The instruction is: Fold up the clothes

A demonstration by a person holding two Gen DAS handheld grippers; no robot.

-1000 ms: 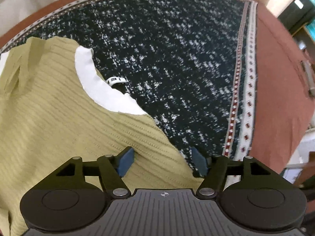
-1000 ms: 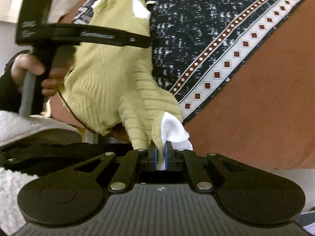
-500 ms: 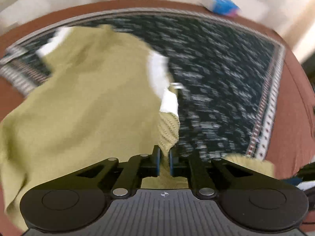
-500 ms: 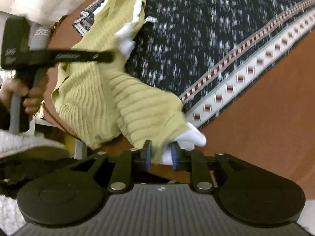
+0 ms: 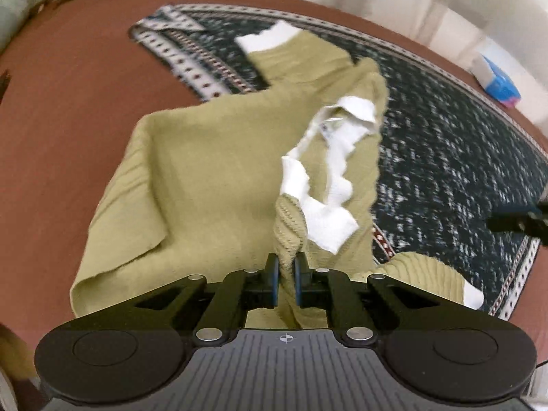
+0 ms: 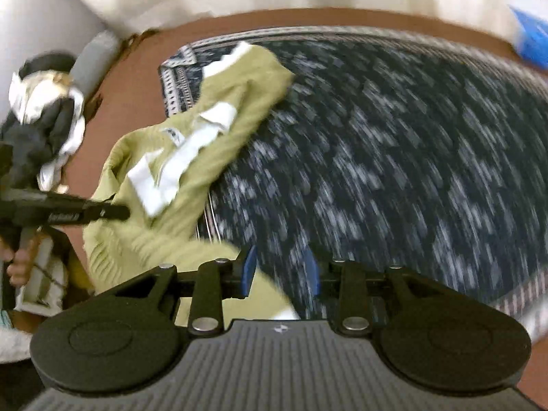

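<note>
The left gripper (image 5: 286, 275) pinches a ribbed edge of the sweater (image 5: 212, 178), which spreads ahead of it, crumpled, half on the brown counter (image 5: 68, 109) and half on the dark speckled cloth (image 5: 445, 144). The right gripper (image 6: 281, 270) is wide apart, holding nothing; the sweater (image 6: 191, 157) lies to its left, one sleeve just under its left finger.
</note>
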